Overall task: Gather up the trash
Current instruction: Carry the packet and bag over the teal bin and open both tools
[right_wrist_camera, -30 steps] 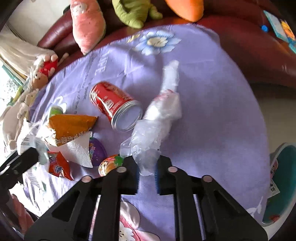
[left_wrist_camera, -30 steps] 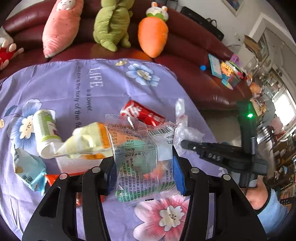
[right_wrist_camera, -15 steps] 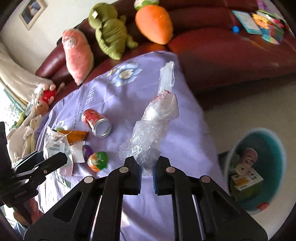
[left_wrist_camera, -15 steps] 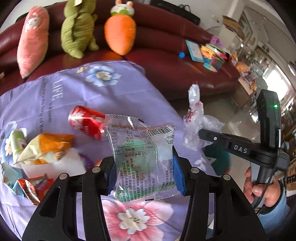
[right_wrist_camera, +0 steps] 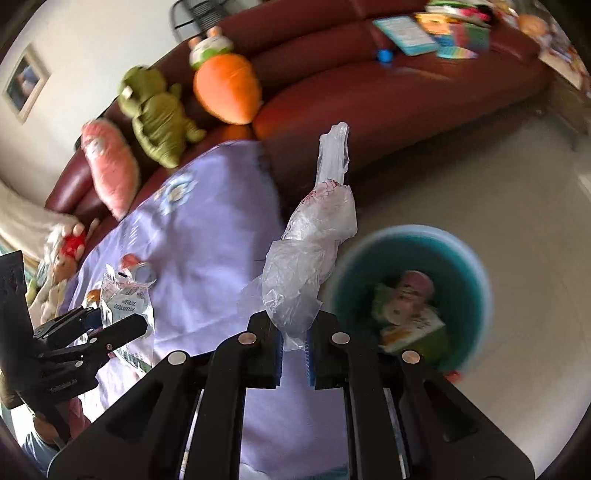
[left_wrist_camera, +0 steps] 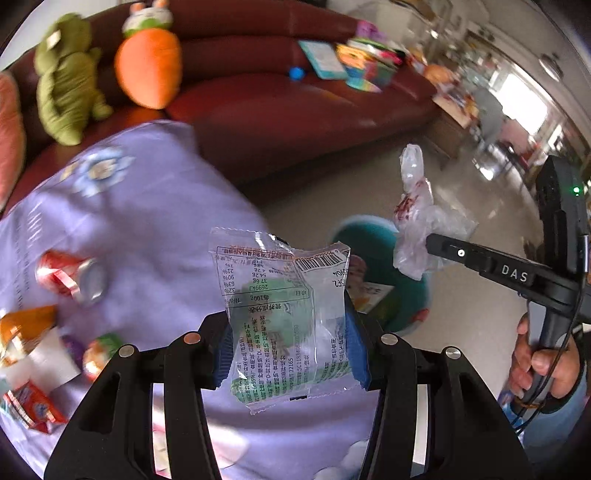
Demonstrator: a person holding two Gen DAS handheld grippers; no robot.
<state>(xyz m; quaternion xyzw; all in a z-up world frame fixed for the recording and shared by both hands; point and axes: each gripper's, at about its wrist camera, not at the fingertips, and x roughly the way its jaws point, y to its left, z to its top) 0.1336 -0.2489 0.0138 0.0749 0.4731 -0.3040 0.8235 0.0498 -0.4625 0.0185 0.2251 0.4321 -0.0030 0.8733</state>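
My left gripper [left_wrist_camera: 288,347] is shut on a clear printed snack wrapper [left_wrist_camera: 284,317] and holds it in the air over the table's right edge. My right gripper [right_wrist_camera: 294,345] is shut on a crumpled clear plastic bag [right_wrist_camera: 310,258], held up beside the teal trash bin [right_wrist_camera: 476,295] on the floor. The bin [left_wrist_camera: 417,295] holds some trash and also shows behind the wrapper in the left wrist view. The right gripper with its bag [left_wrist_camera: 417,229] shows at the right of the left wrist view. A red can [left_wrist_camera: 70,277] and several wrappers [left_wrist_camera: 29,369] lie on the purple tablecloth [left_wrist_camera: 147,221].
A dark red sofa [right_wrist_camera: 388,92] stands behind the table with carrot [right_wrist_camera: 225,85], green [right_wrist_camera: 155,114] and pink [right_wrist_camera: 110,170] plush toys and some books [right_wrist_camera: 436,29]. Pale floor [right_wrist_camera: 517,177] lies right of the table around the bin.
Both grippers have swung right, away from the table's middle toward the bin, each still holding its piece of trash. The bin now fills more of the right wrist view.
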